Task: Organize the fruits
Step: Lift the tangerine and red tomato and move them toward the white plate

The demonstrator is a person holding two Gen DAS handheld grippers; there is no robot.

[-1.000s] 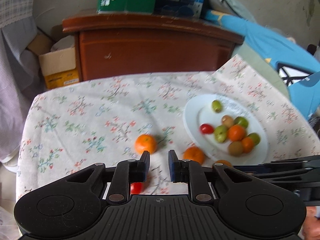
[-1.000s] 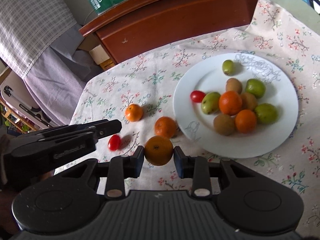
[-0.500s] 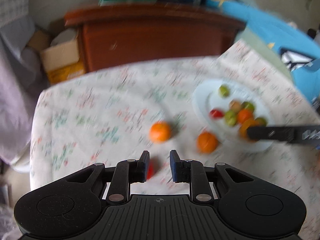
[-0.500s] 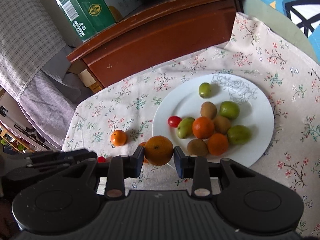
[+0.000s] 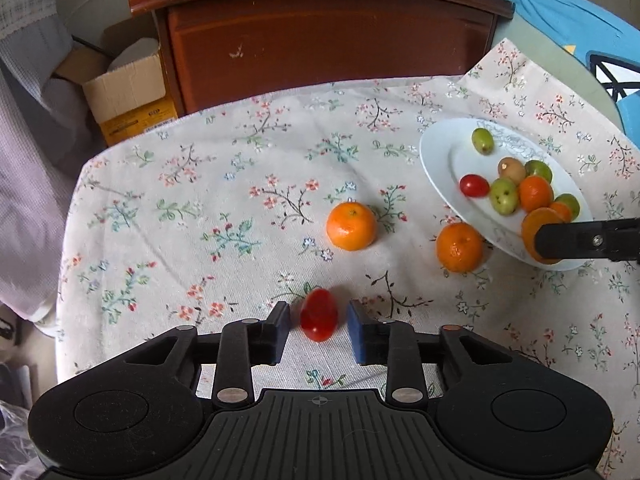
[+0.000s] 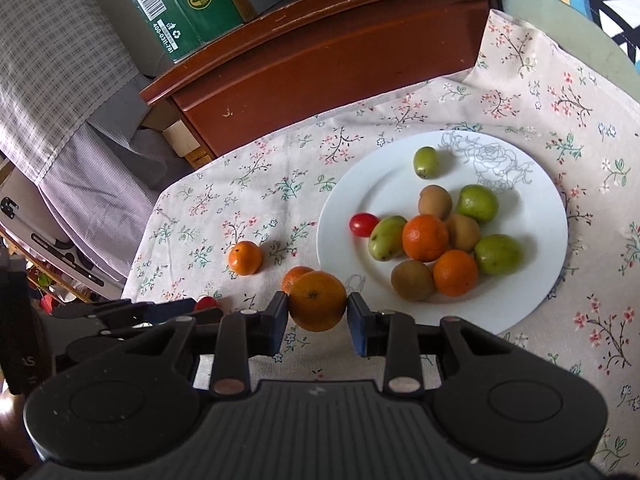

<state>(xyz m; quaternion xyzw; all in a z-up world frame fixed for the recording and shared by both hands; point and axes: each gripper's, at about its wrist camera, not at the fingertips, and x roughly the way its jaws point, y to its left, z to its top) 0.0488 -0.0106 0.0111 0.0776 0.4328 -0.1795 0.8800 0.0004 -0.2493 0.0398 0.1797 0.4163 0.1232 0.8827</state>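
My left gripper (image 5: 319, 330) is open, its jaws on either side of a red cherry tomato (image 5: 319, 314) lying on the floral tablecloth, with small gaps on both sides. Two oranges (image 5: 351, 226) (image 5: 459, 247) lie loose on the cloth beyond it. My right gripper (image 6: 318, 318) is shut on an orange (image 6: 317, 301) and holds it above the cloth just left of the white plate (image 6: 532, 184). The plate holds several oranges, green fruits, kiwis and a cherry tomato (image 6: 363, 224). The right gripper's finger and its orange (image 5: 538, 232) show at the plate's edge in the left wrist view.
A brown wooden cabinet (image 5: 320, 40) stands behind the table with a green carton (image 6: 176, 4) on top. A cardboard box (image 5: 124, 92) sits on the floor at the left. Blue fabric (image 5: 560, 12) lies at the far right.
My left gripper has dropped toward the cherry tomato and its jaws have opened around it. My right gripper has lifted the orange and carried it toward the plate.
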